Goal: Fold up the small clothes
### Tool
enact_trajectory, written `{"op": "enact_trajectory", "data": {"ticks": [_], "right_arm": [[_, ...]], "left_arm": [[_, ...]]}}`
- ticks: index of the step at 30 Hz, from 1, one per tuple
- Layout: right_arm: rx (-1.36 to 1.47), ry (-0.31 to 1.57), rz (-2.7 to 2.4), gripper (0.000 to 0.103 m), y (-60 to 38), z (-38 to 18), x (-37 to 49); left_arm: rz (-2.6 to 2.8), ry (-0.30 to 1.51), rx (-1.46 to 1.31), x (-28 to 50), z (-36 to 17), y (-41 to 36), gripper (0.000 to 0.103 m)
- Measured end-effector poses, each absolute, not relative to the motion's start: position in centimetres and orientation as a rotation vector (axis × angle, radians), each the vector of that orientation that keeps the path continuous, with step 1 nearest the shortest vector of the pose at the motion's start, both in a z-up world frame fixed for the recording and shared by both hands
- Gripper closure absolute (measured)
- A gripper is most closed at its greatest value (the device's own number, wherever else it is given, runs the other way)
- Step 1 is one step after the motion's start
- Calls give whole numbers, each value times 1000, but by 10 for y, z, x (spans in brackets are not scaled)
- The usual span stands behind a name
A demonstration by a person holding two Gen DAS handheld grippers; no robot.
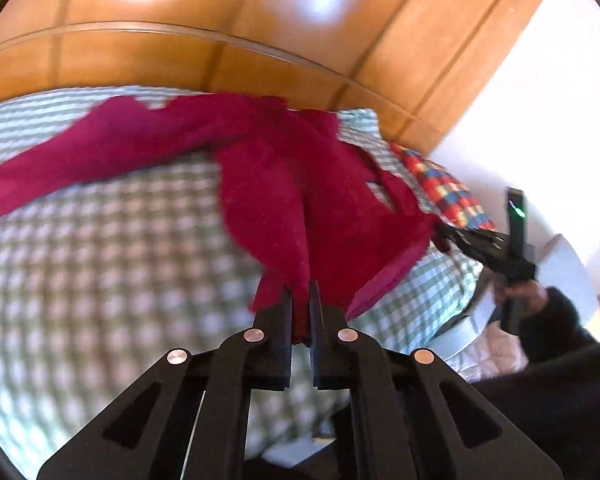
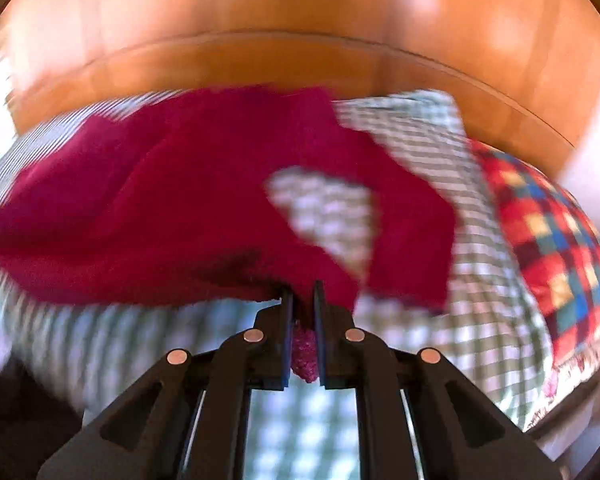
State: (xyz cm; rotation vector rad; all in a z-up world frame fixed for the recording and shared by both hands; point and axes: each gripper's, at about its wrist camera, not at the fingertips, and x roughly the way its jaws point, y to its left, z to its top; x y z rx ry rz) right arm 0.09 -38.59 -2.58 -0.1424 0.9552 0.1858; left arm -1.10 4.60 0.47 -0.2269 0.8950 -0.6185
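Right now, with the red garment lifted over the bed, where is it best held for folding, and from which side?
At its near edge, as now: the left gripper and right gripper each pinch the red garment from the person's side, so the rest trails away across the checked bedspread.

Left claw (image 1: 301,294) pinching magenta garment (image 1: 268,168)

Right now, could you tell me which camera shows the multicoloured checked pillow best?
The right wrist view: the multicoloured checked pillow fills much of its right side, on the green gingham bedcover, though motion blurs it. The left wrist view shows only a narrow strip of it behind the red garment and the right gripper.
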Motion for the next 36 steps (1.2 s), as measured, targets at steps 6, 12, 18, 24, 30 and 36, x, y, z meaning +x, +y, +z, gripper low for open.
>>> {"op": "enact_trajectory", "data": {"ticks": [6, 12, 18, 24, 30, 36], "right_arm": [[-350, 1083, 455, 95, -316, -58, -68], [-326, 1205, 425, 87, -354, -61, -74], [-108, 1063, 340, 27, -384, -28, -45], [87, 1149, 184, 33, -391, -71, 23], [-10, 1149, 195, 79, -357, -87, 37], [-97, 1118, 15, 92, -404, -79, 26]], "left_arm": [[-529, 985, -290, -63, -34, 91, 98], [-408, 943, -506, -59, -49, 131, 61], [-347, 913, -661, -13, -62, 162, 57], [-382, 932, -740, 36, -85, 154, 50], [-567, 997, -626, 53, -83, 81, 68], [-585, 978, -393, 35, -58, 47, 60]]}}
